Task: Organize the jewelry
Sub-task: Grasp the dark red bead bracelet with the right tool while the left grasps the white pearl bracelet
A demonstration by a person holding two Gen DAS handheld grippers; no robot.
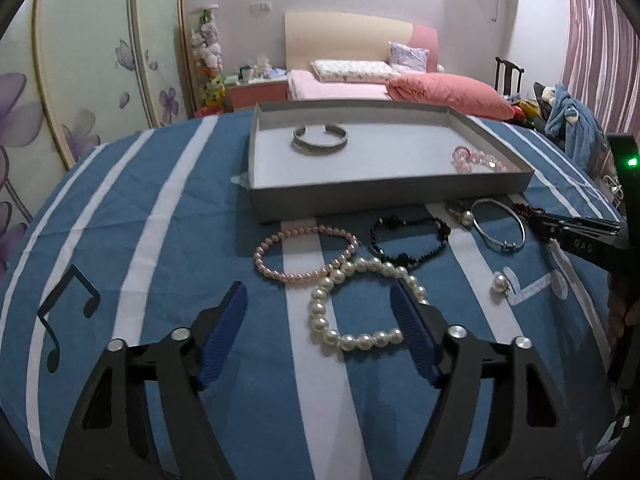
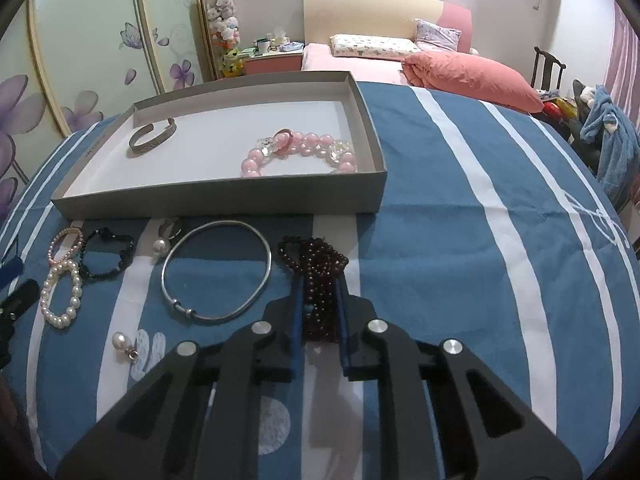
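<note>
My left gripper is open, its blue pads either side of a white pearl bracelet on the striped cloth. Beyond lie a pink pearl bracelet, a black bead bracelet and a silver bangle. My right gripper is shut on a dark red bead bracelet, low over the cloth; it also shows in the left wrist view. The grey tray holds a silver cuff, a pink bead bracelet and a ring.
Two loose pearl earrings and a ring lie on the cloth near the bangle. The blue-and-white cloth stretches right of the tray. A bed, wardrobe and chair stand behind the table.
</note>
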